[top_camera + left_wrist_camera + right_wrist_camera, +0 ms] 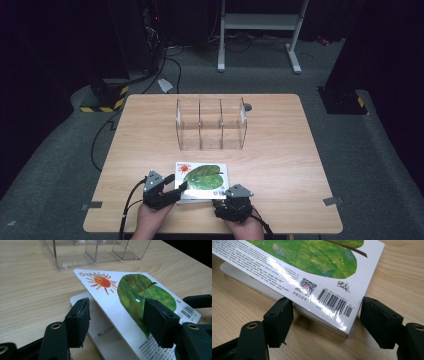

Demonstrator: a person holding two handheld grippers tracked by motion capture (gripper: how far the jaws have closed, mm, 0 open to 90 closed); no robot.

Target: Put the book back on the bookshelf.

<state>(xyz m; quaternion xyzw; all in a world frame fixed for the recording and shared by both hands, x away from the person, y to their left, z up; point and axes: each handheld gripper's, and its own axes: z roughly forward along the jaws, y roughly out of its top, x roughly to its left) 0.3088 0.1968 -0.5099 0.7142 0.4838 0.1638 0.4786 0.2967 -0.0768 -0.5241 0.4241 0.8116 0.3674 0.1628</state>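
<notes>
A picture book (202, 177) with a green leaf and an orange sun on its white cover lies near the table's front edge. Its cover (130, 287) is tilted up off the pages along the left side. My left gripper (176, 184) is open at the book's left edge; in the left gripper view (116, 312) the raised cover's edge runs between its jaws. My right gripper (230, 200) is open at the front right corner. That barcode corner (334, 302) sits between the spread jaws of the right gripper (325, 312), apart from both.
A clear three-compartment organizer (211, 125) stands empty at the middle of the wooden table (280, 150), beyond the book. Behind the table are a white stand frame (260, 22) and a yellow-black striped base (105, 97), with cables on the grey floor.
</notes>
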